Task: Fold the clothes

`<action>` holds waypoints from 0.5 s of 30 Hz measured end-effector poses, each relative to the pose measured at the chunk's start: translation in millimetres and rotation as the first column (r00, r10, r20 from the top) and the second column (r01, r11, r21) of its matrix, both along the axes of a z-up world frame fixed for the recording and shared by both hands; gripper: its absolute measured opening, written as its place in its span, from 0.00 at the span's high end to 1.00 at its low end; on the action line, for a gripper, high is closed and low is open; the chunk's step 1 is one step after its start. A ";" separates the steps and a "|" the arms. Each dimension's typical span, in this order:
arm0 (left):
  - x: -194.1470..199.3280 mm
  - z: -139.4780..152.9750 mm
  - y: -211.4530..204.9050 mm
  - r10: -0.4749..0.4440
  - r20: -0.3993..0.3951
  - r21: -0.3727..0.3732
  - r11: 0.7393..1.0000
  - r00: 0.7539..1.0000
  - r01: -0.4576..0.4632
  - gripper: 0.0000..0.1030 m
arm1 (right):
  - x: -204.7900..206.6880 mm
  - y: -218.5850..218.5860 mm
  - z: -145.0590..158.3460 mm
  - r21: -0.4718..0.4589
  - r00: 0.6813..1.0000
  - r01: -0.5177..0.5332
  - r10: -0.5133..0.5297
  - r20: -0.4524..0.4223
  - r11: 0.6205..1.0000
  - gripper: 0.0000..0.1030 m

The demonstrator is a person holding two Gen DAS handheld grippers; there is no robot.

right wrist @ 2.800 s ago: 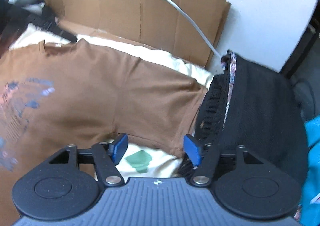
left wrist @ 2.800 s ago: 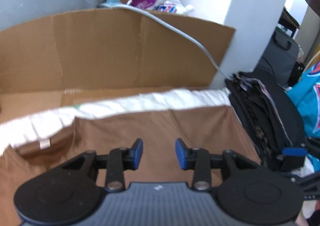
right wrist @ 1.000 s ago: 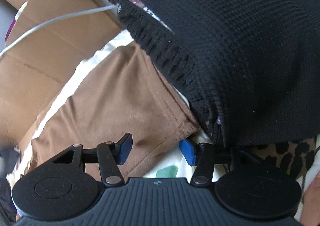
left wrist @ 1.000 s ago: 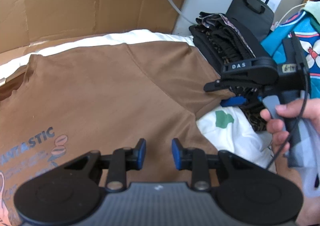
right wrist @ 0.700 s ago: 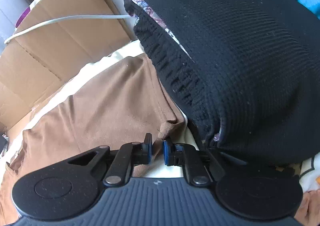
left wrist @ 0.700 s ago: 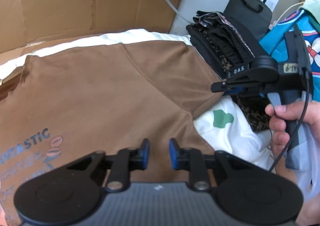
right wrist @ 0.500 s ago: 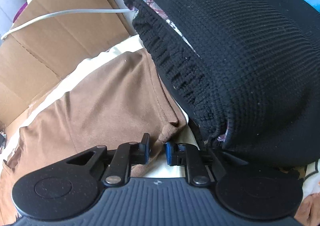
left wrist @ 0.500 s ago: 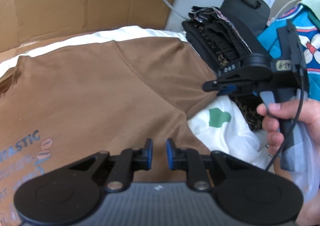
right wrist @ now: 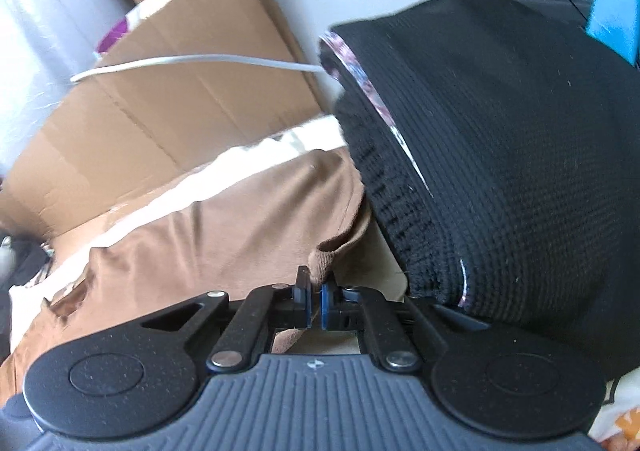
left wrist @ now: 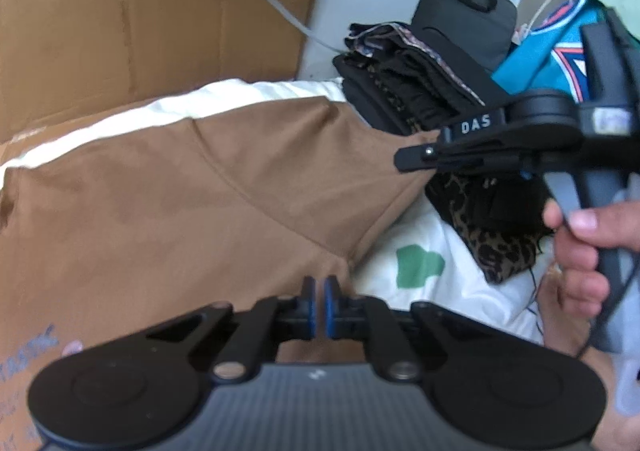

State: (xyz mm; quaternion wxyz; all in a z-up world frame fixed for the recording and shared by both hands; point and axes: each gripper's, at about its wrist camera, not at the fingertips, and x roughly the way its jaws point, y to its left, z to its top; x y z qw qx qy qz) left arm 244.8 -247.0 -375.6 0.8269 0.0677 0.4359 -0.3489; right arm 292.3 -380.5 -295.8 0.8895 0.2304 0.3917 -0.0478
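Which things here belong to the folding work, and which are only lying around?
In use: brown T-shirt; right gripper pinching its sleeve; left gripper closed at its side edge.
Lying about: pile of dark clothes; cardboard; grey cable; black bag.

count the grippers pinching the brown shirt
2. The right gripper is shut on the sleeve hem beside the black stack. The left gripper is shut on the brown shirt side edge below that sleeve.
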 end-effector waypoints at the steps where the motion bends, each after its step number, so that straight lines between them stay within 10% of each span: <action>1: 1.2 -1.3 -3.9 -0.008 0.005 0.004 1.000 1.000 0.008 0.97 | 1.2 0.1 2.0 0.000 1.000 -0.009 0.009 0.008 1.000 0.97; 15: 4.9 -14.6 -18.9 -0.004 -0.017 0.001 1.000 1.000 0.004 0.98 | 4.4 -7.9 24.9 -0.023 0.989 -0.126 0.127 0.078 0.992 0.97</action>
